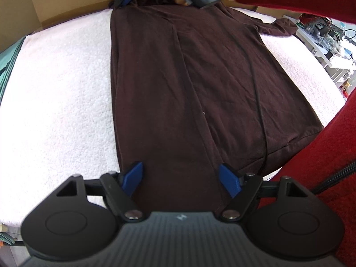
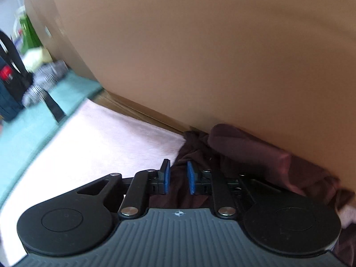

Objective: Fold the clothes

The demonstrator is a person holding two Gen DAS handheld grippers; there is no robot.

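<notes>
Maroon shirt [image 1: 195, 84] laid lengthwise on a white towel [image 1: 60, 89], one gripper at each end.

The left gripper [image 1: 181, 181], jaws wide and empty, hovers over the near hem; the right gripper [image 2: 178, 178], slightly parted, sits at the far collar edge beside a cardboard box [image 2: 200, 44], apparently gripping nothing.

White fleecy cover [image 1: 57, 84] over work surface; cardboard box [image 2: 200, 44] behind; cluttered white shelf [image 1: 329, 51] at right.

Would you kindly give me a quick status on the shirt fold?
Left gripper open over shirt hem. Right gripper slightly open at collar end, nothing pinched. Cardboard box close behind collar.
</notes>
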